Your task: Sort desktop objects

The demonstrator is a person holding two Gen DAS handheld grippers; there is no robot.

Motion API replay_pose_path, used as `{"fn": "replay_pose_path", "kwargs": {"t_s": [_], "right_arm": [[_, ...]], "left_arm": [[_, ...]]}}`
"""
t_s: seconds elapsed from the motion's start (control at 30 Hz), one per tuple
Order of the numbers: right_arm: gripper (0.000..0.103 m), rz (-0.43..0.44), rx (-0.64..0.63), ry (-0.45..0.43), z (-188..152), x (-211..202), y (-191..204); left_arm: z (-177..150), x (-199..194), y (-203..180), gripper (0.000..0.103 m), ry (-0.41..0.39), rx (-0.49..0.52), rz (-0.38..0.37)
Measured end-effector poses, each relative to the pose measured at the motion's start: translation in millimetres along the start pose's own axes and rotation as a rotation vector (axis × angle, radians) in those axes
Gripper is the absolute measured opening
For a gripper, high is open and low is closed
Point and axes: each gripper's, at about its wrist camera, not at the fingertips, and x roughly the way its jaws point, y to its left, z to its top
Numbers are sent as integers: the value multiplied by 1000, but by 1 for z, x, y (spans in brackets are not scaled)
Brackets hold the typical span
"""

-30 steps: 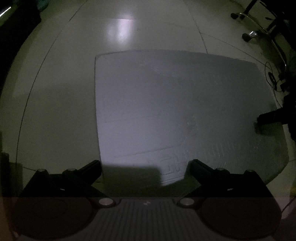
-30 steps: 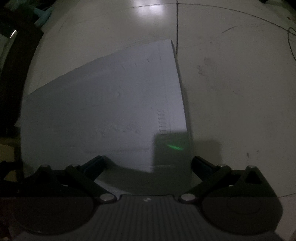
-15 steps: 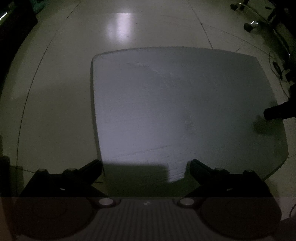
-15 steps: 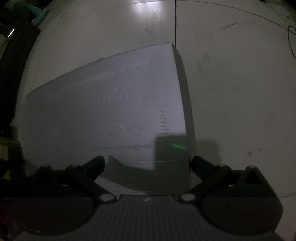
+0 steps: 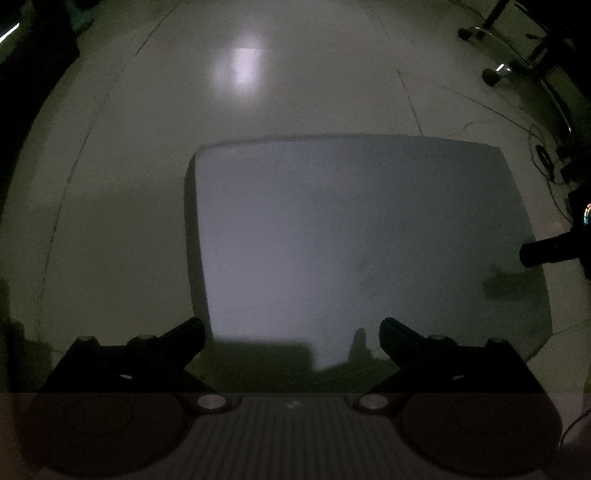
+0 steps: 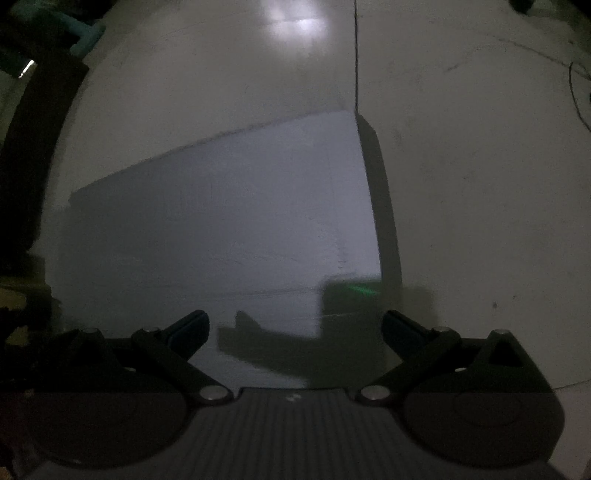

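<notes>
A large pale grey foam board (image 5: 351, 236) lies flat on the tiled floor in dim light. It also shows in the right wrist view (image 6: 229, 229), with its right edge running down the middle. My left gripper (image 5: 291, 330) is open and empty above the board's near left part. My right gripper (image 6: 295, 325) is open and empty above the board's near right corner. The right gripper's dark finger (image 5: 546, 251) pokes in at the right of the left wrist view. No small desktop objects show on the board.
Pale floor tiles (image 5: 110, 184) surround the board. An office chair base with castors (image 5: 517, 62) and cables (image 5: 543, 155) lie at the far right. Dark furniture (image 6: 33, 147) stands along the left. A teal object (image 6: 86, 33) is at the far left.
Both grippers have lifted and drawn back, so the board looks smaller and lower in both views. The raised lettering on it has blurred out. Both grippers stay open.
</notes>
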Motion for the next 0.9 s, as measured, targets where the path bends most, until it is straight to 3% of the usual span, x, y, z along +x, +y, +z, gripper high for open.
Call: {"fn": "replay_pose_path", "kwargs": {"t_s": [0.33, 0.47, 0.67, 0.9], "right_arm": [[102, -3, 5, -112, 17, -108, 27], [102, -7, 67, -202, 37, -167, 36], [103, 15, 102, -363, 40, -278, 57], [103, 32, 74, -501, 1, -393, 89]], "left_arm": [[45, -101, -37, 103, -31, -3, -34], [78, -141, -43, 103, -107, 0, -45], [108, -251, -57, 103, -258, -60, -42], [99, -357, -74, 103, -409, -148, -43]]}}
